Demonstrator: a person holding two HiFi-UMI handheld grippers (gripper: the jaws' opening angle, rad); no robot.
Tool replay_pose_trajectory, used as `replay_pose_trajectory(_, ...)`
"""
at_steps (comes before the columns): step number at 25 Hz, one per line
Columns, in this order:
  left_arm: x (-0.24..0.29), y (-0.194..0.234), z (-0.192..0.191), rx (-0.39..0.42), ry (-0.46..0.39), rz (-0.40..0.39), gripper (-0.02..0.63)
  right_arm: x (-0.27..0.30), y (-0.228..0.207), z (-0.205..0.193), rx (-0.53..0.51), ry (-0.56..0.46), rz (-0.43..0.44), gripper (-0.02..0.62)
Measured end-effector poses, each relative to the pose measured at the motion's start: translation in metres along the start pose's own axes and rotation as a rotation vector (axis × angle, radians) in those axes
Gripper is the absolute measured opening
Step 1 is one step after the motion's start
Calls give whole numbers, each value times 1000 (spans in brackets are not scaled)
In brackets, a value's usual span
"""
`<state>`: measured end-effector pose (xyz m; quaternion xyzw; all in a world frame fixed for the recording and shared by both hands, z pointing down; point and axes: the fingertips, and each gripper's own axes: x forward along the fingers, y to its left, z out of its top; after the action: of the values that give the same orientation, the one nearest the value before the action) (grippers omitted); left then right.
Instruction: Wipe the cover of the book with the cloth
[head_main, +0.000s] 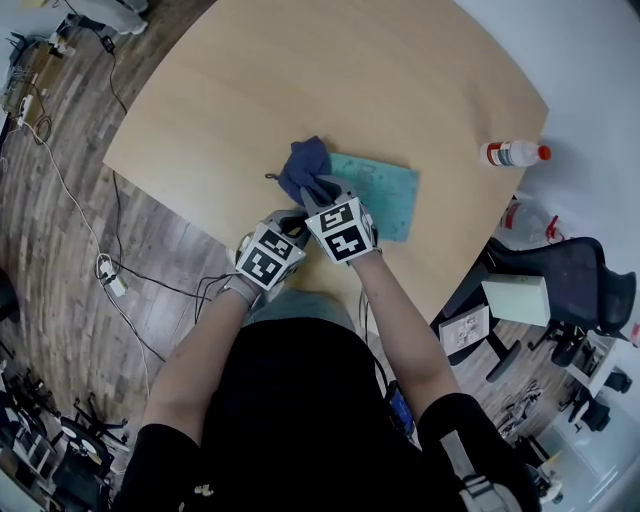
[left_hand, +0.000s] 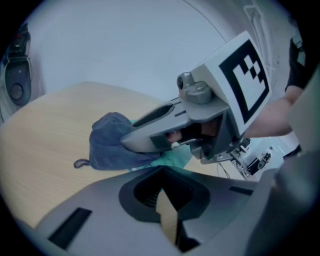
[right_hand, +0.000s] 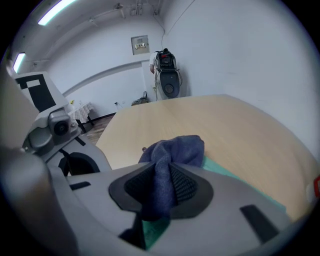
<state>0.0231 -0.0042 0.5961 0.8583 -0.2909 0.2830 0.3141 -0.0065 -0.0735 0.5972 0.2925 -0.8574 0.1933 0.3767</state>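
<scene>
A teal book (head_main: 385, 195) lies flat on the round wooden table (head_main: 300, 80). A dark blue cloth (head_main: 305, 168) is bunched on the book's left end. My right gripper (head_main: 322, 190) is shut on the cloth (right_hand: 167, 165), whose fabric runs down between its jaws in the right gripper view. My left gripper (head_main: 290, 218) sits just left of the right one, near the table's front edge, shut with nothing in it. In the left gripper view the cloth (left_hand: 112, 142) and the book's teal corner (left_hand: 175, 157) lie ahead, under the right gripper.
A white bottle with a red cap (head_main: 513, 153) lies near the table's right edge. A black office chair (head_main: 560, 275) and a pale green box (head_main: 517, 298) stand to the right. Cables (head_main: 110, 275) trail over the wooden floor on the left.
</scene>
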Motion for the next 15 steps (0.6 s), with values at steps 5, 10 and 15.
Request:
replay_pose_trajectory(5,-4,-8,-8,-12,-10,-8,20,1,1,1,4,-9,-5,97)
replay_pose_trajectory(10,-3,-7,-7,-5,-15,6,20,-2,3,-1,27,19,29,97)
replay_pose_trajectory(15,-5,-5,-8,0,-10,3,20,-3,22,-9,2,40,73,97)
